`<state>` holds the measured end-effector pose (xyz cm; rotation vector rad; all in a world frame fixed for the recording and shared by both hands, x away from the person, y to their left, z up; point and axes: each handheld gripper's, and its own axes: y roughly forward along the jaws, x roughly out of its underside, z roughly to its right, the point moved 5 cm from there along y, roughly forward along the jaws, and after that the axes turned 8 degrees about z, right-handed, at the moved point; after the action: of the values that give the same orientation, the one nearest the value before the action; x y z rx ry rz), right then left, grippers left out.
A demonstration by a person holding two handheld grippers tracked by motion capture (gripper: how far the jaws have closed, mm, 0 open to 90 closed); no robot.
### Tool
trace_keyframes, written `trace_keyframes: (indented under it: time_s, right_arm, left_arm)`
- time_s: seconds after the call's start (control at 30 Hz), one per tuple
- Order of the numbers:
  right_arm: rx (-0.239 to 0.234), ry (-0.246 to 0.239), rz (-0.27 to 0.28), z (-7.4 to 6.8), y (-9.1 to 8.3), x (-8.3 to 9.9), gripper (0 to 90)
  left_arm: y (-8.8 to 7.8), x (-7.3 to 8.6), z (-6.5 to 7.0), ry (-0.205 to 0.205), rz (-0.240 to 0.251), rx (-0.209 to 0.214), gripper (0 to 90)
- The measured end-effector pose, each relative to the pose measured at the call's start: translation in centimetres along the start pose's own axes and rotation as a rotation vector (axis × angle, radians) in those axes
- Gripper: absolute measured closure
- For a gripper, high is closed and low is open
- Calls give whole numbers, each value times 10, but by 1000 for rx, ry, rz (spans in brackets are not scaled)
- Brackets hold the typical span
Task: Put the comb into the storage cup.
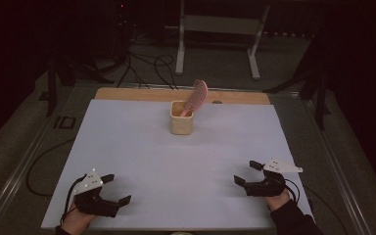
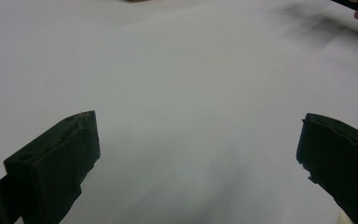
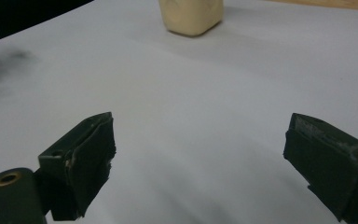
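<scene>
High view shows a desk point(image 1: 127, 147) covered by a white sheet, with a strip of bare wood along its far edge. A cream square cup point(image 1: 181, 118) stands near the far middle of the sheet, and a pink hairbrush point(image 1: 196, 97) sits handle-down inside it, its head leaning up and to the right above the rim. No brand, label or writing can be read on the cup, the brush or the sheet. The left tongs point(image 1: 117, 190) rest near the front left corner of the sheet, held by a hand at the bottom edge, jaws spread wide with nothing between them. The right tongs point(image 1: 247, 172) sit near the front right edge, likewise spread apart and empty. Both are well apart from the cup. Left gripper view has its jaws parted over plain white sheet. Right gripper view has its jaws parted too, with the cup's base ahead near the top edge.
</scene>
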<state>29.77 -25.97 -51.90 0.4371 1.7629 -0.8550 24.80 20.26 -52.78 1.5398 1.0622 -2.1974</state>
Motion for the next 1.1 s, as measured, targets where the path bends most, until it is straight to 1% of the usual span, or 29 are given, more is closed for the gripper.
trace_keyframes:
  time_s: [0.07,0.17,0.27,0.37,0.47,0.5,0.53,0.67,0.8,0.9,1.1]
  right_arm:
    - [1,2,1,0,-2,2,86]
    - [0,-8,-7,0,-8,8,86]
    - [-3,-28,-13,-1,-10,11,87]
    - [-13,-49,-12,-2,-7,12,86]
    - [-22,-51,-10,-4,-5,11,86]
    - [-29,-70,-22,-6,-1,12,86]
    - [-31,-77,-27,-6,0,13,86]
    - [-27,-88,-30,-7,4,13,86]
    - [-6,-104,-34,-6,5,13,87]
    - [-3,-110,-35,-6,5,13,87]
    - [0,-103,-39,-6,5,14,87]
  left_arm:
    - [0,0,0,-1,2,2,3]
    - [0,0,0,0,0,0,3]
    - [1,0,0,5,-5,1,3]
    - [1,0,1,8,-4,3,3]
    - [0,0,0,5,-5,1,3]
    - [0,0,0,5,-6,1,3]
    - [0,0,1,5,-5,0,3]
    - [0,0,1,5,-3,2,3]
    - [0,1,1,7,-6,4,3]
    - [0,0,1,6,-5,4,4]
    - [0,1,1,8,-8,7,3]
